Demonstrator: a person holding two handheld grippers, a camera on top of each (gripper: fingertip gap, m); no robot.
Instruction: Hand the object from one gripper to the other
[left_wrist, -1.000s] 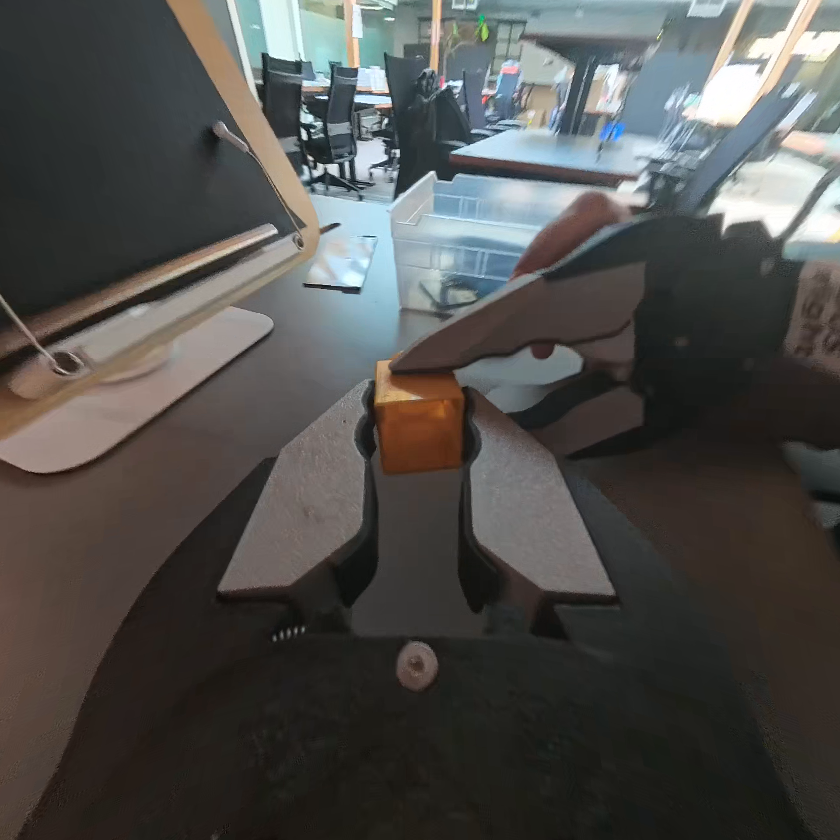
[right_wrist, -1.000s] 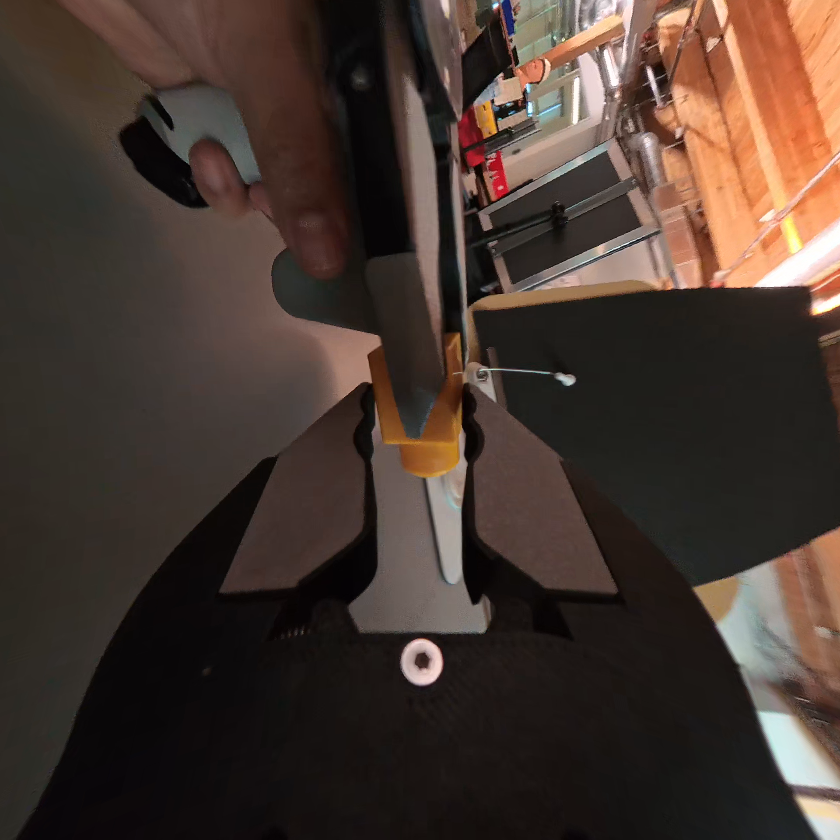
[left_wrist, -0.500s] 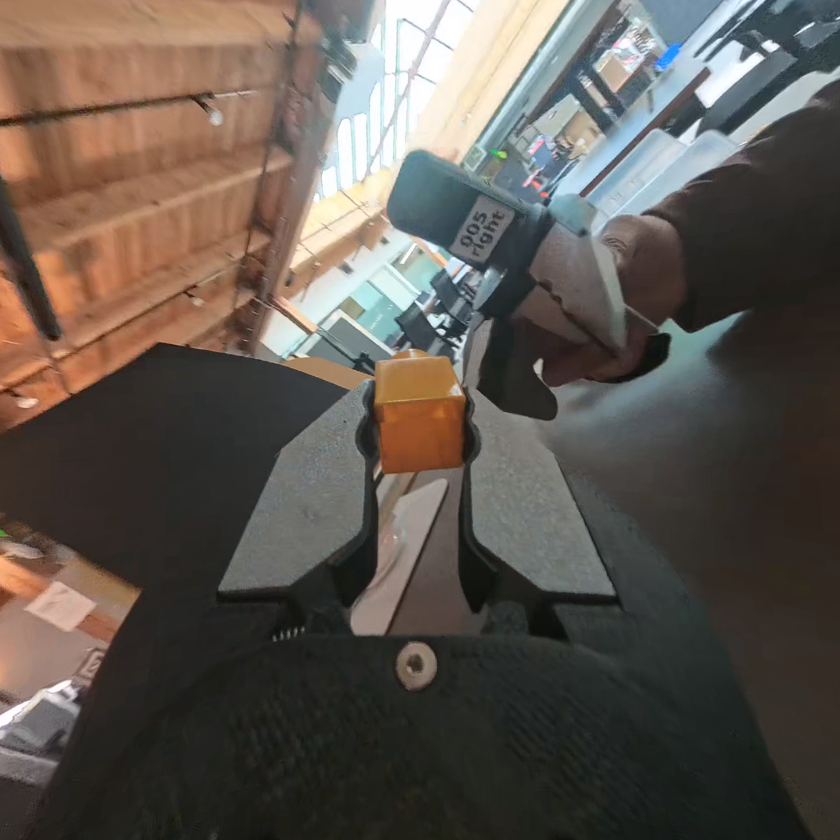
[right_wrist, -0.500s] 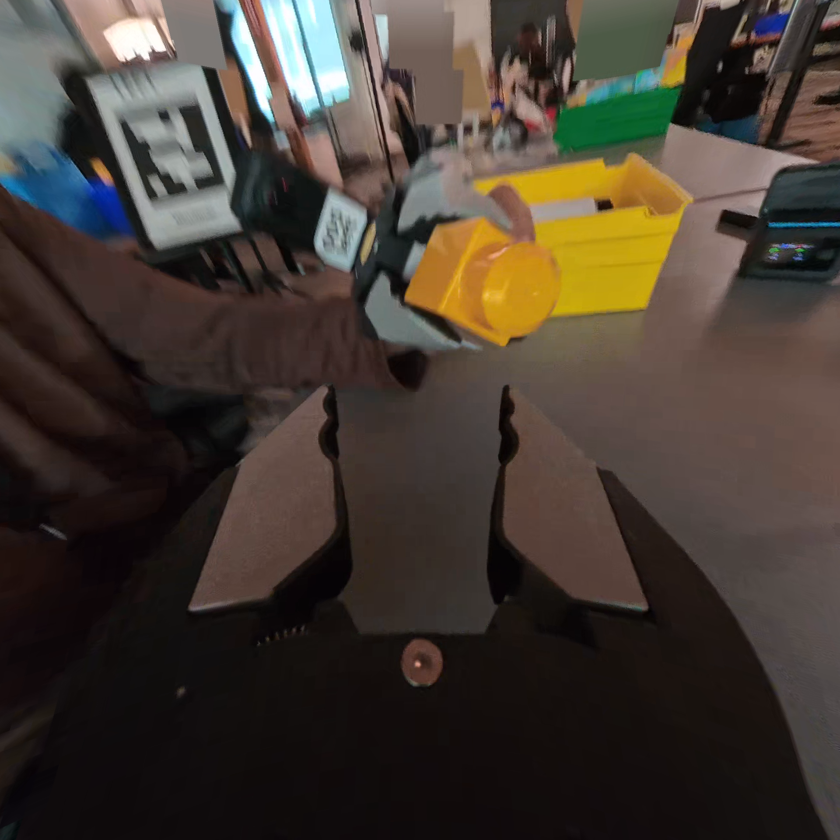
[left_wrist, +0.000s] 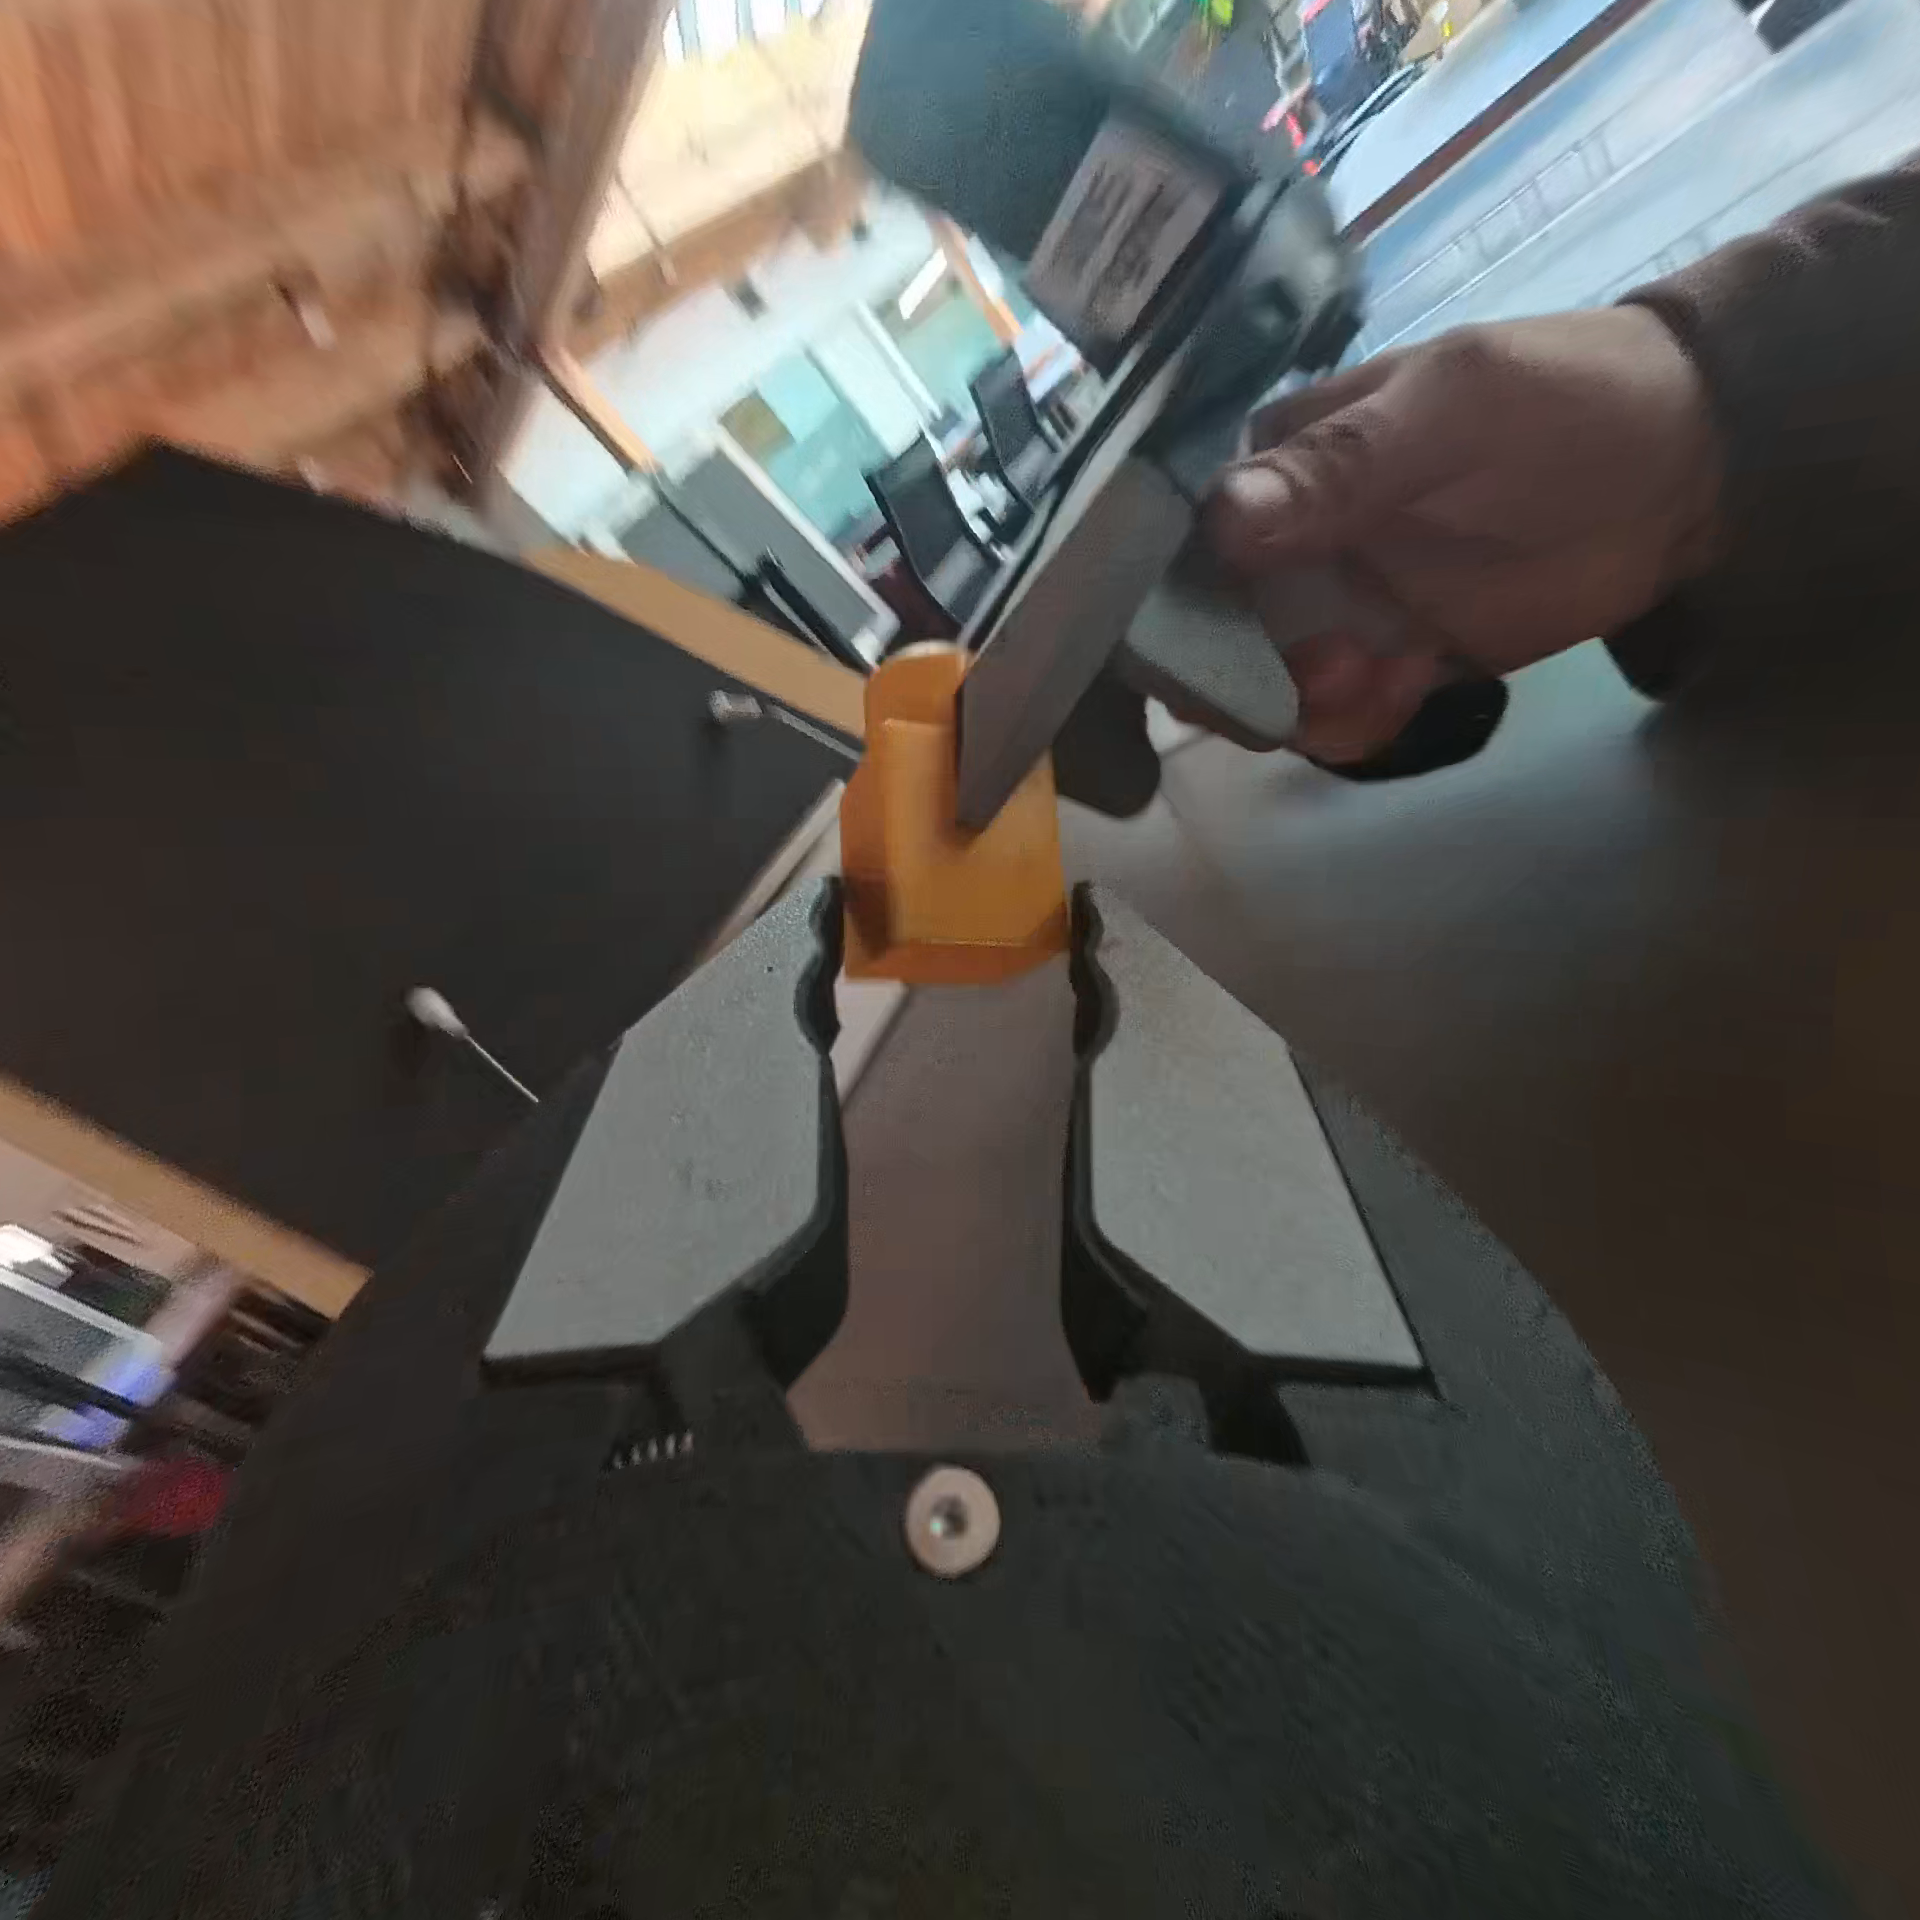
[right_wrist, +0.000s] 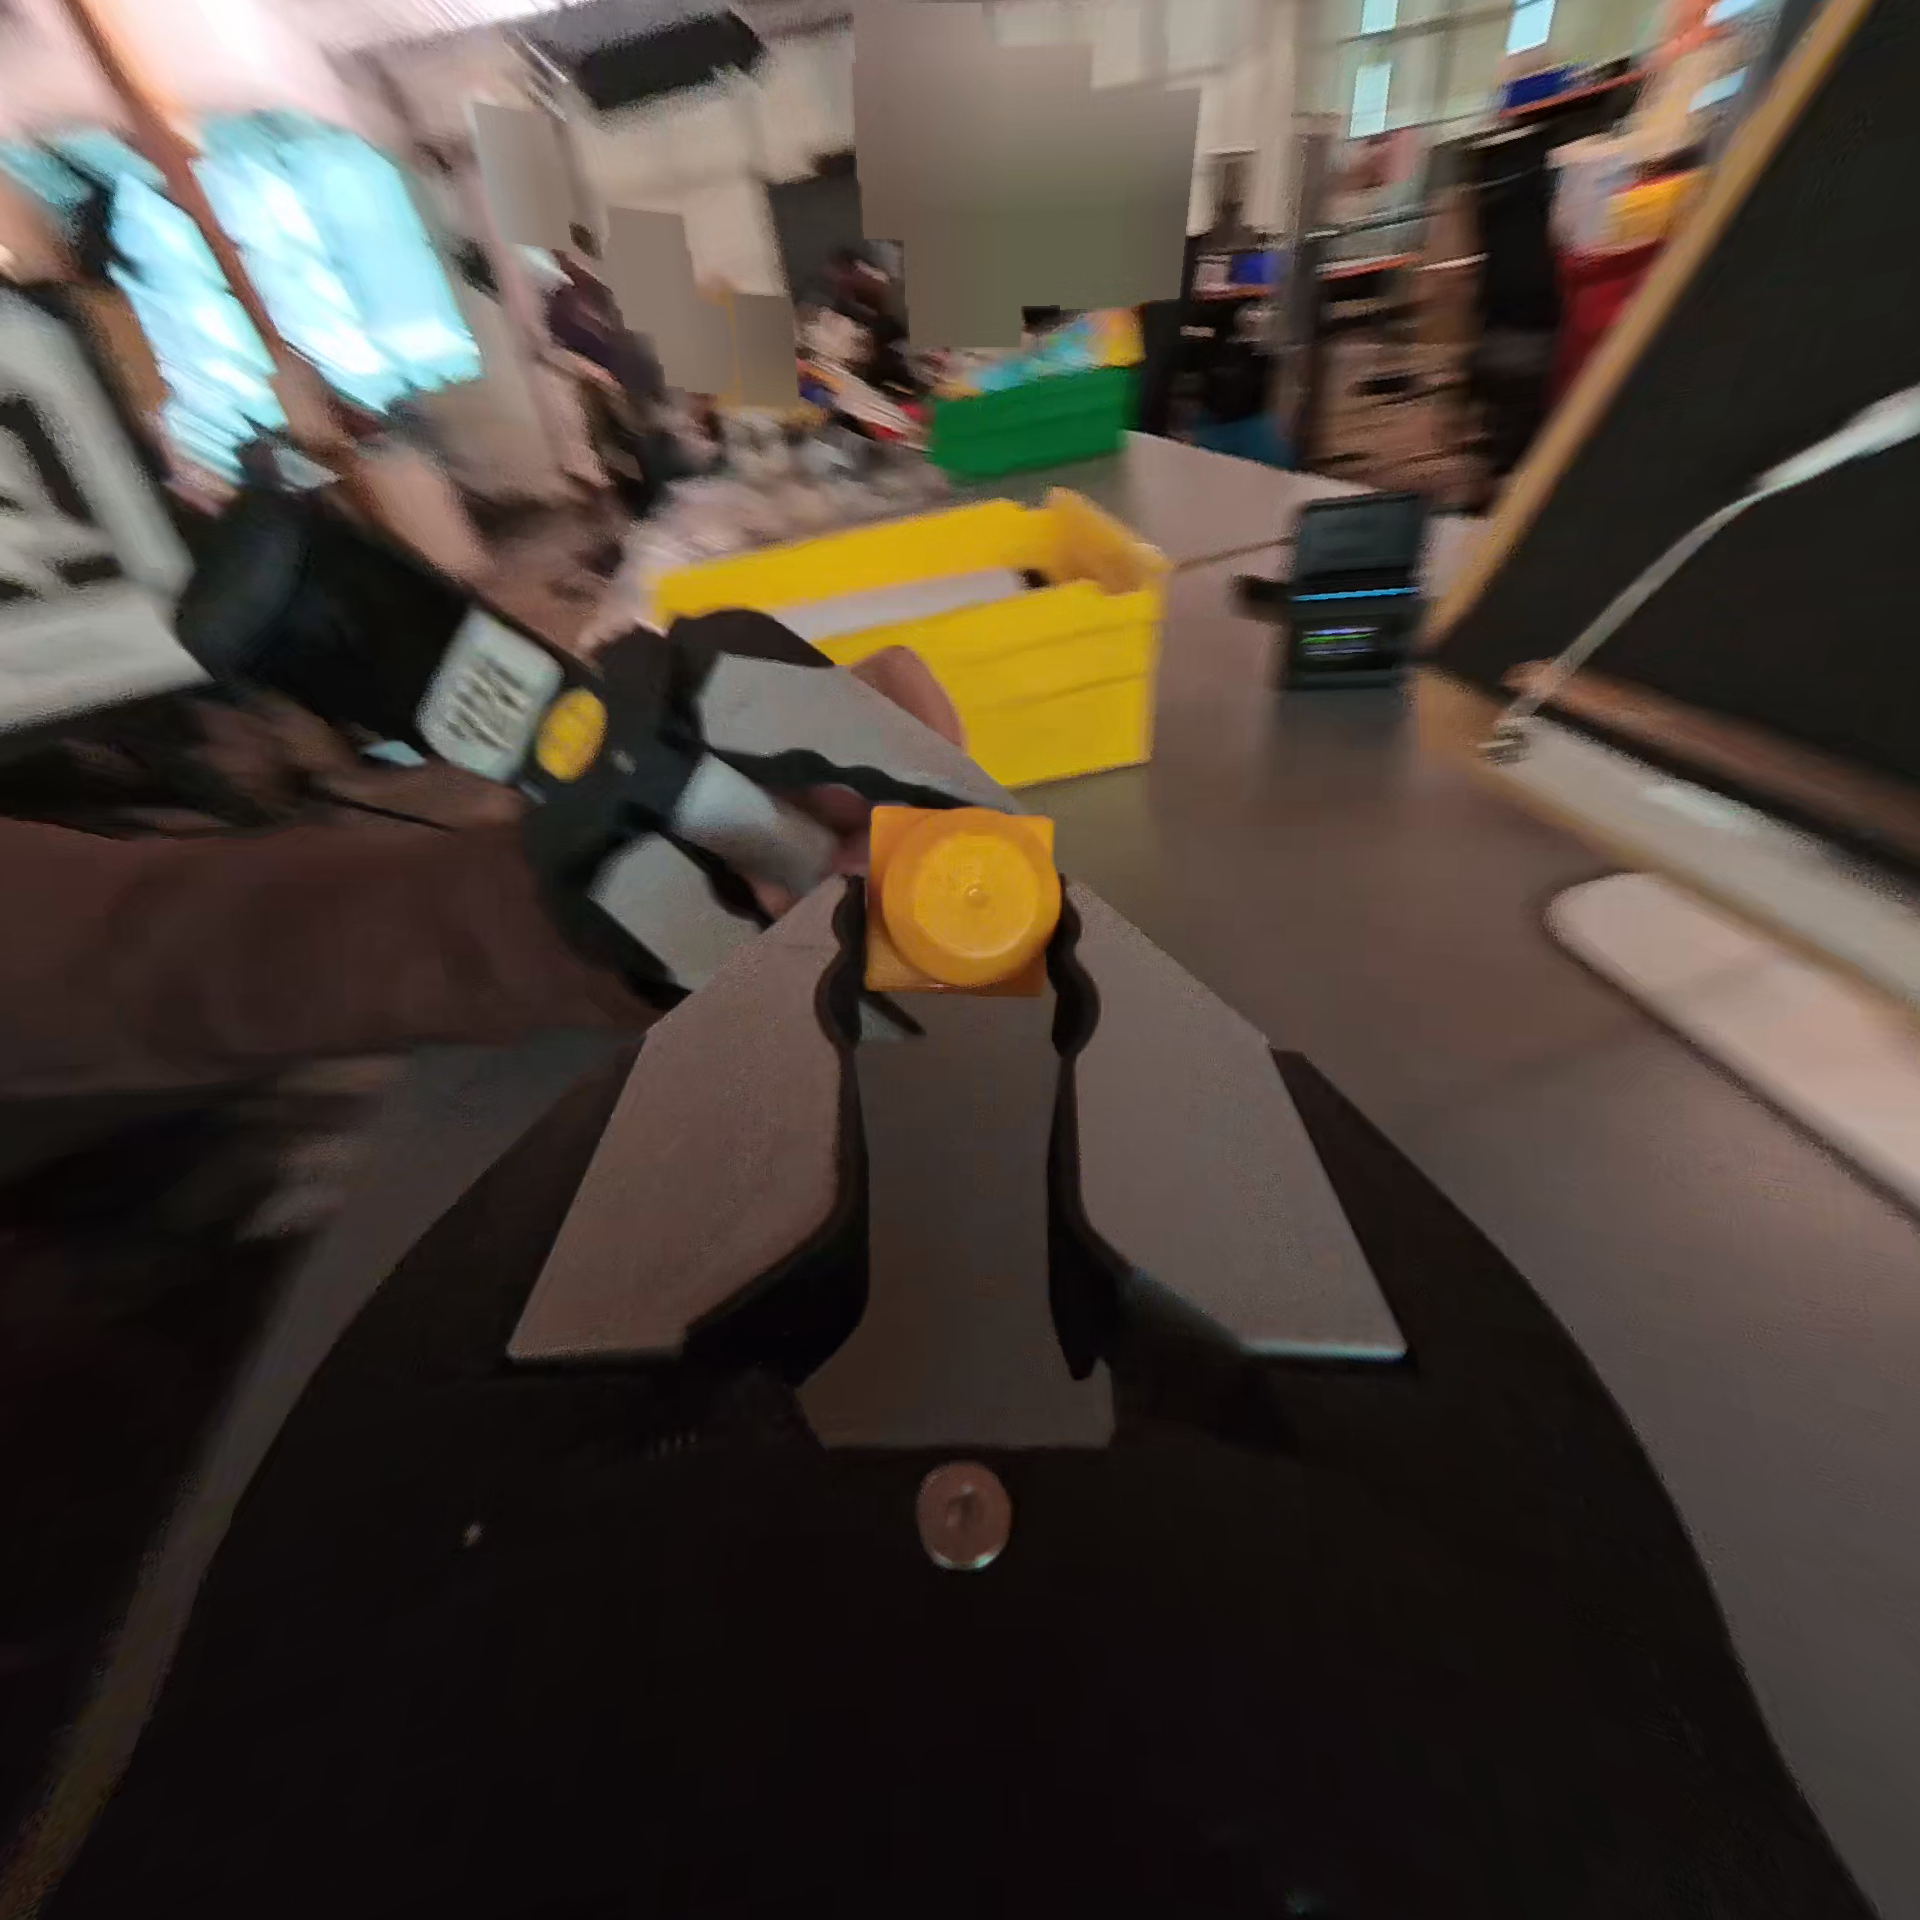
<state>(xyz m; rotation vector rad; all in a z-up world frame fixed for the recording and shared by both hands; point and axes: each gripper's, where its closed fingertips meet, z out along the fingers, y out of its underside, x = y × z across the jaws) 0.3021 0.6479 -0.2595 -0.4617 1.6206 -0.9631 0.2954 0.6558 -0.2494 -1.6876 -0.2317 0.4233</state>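
**Orange block held between two grippers, above a dark tabletop**

Item 1. Orange plastic block (left_wrist: 951, 894): square-sided body with a round disc face, that face turned toward the right wrist camera (right_wrist: 961, 899). Held in the air, clear of the table, at the fingertips of both grippers at once.

Item 2. Left gripper (left_wrist: 951, 935): fingers part-way closed, their tips pressed against the two sides of the block's near end. In the right wrist view it reaches in from the left, its grey fingers (right_wrist: 831, 717) against the block's far side.

Item 3. Right gripper (right_wrist: 956, 925): fingers pinched on the block's left and right sides at the tips. In the left wrist view one of its grey fingers (left_wrist: 1049, 644) lies flat along the block's upper part; a person's hand (left_wrist: 1455, 520) holds its handle.

Item 4. Dark tabletop (right_wrist: 1351, 935): beneath both grippers.

Item 5. Yellow bin (right_wrist: 997, 644): on the table, well behind the block; contents blurred.

Item 6. Black board with tan edge (left_wrist: 312, 779): stands left of the block in the left wrist view.
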